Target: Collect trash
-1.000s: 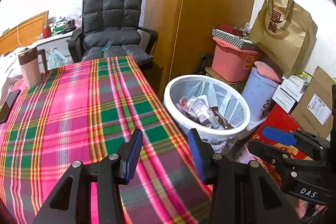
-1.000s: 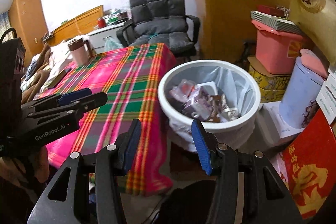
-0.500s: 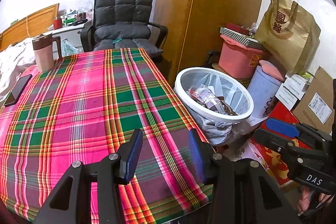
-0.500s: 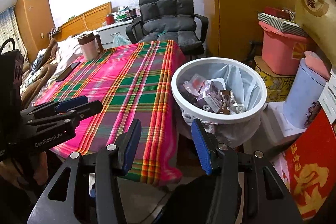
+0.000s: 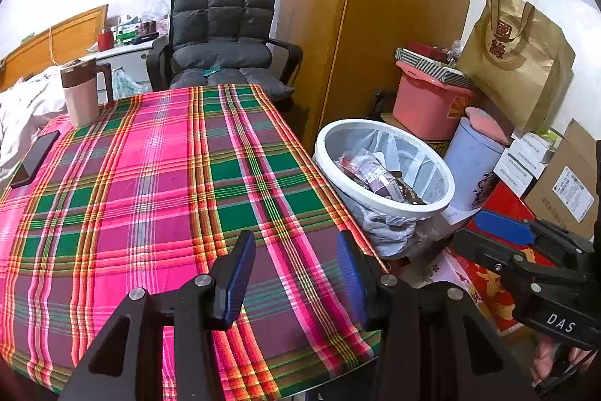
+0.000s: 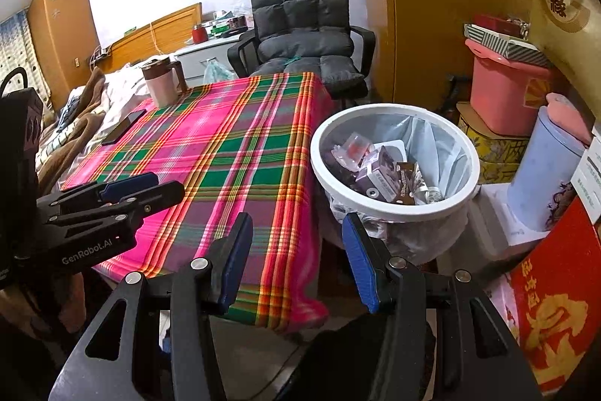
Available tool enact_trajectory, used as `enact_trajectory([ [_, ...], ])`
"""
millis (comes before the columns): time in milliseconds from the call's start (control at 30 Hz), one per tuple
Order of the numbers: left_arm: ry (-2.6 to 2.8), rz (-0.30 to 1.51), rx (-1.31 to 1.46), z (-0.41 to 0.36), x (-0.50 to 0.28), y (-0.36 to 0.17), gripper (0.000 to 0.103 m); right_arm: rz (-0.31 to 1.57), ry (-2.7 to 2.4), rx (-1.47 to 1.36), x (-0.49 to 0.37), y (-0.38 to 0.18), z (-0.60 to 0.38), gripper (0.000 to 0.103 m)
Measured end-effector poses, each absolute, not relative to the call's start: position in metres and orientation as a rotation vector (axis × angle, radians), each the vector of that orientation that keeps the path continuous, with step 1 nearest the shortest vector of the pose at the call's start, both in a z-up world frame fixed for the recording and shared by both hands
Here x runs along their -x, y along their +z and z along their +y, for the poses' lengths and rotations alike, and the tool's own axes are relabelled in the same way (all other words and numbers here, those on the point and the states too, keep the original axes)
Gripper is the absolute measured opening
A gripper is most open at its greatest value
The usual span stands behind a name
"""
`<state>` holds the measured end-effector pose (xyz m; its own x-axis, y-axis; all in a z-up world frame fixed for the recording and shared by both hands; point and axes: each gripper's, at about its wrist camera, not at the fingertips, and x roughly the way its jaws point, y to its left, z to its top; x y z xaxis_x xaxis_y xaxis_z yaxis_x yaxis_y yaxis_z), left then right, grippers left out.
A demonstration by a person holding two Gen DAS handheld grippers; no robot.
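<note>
A white trash bin (image 5: 443,209) lined with a plastic bag stands on the floor by the table's right edge; it also shows in the right wrist view (image 6: 394,213). Wrappers and small boxes (image 6: 383,171) lie inside it. My left gripper (image 5: 296,273) is open and empty above the near corner of the plaid tablecloth (image 5: 150,183). My right gripper (image 6: 296,258) is open and empty, held off the table's near edge and short of the bin. Each gripper shows in the other's view: the right one (image 5: 503,243), the left one (image 6: 112,190).
A pink lidded mug (image 5: 80,93) and a dark phone (image 5: 35,158) lie at the table's far left. A grey chair (image 5: 221,36) stands behind the table. A wardrobe (image 5: 375,6), pink tub (image 5: 424,108), blue canister (image 5: 473,160), boxes and a paper bag (image 5: 518,59) crowd the right.
Both grippers have pulled back and up from the bin, so more of the table and floor shows. Both stay open and empty.
</note>
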<state>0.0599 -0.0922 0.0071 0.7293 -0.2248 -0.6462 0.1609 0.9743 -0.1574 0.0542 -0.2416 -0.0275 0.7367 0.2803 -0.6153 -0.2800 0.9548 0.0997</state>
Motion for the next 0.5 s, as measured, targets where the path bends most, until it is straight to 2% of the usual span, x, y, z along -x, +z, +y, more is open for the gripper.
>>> enact_trajectory([
  [500,-0.218,0.731,0.093,-0.0905,-0.0601,0.0053,0.045,0.682,0.312,0.003,-0.0570,-0.0273,-0.2370,0.052],
])
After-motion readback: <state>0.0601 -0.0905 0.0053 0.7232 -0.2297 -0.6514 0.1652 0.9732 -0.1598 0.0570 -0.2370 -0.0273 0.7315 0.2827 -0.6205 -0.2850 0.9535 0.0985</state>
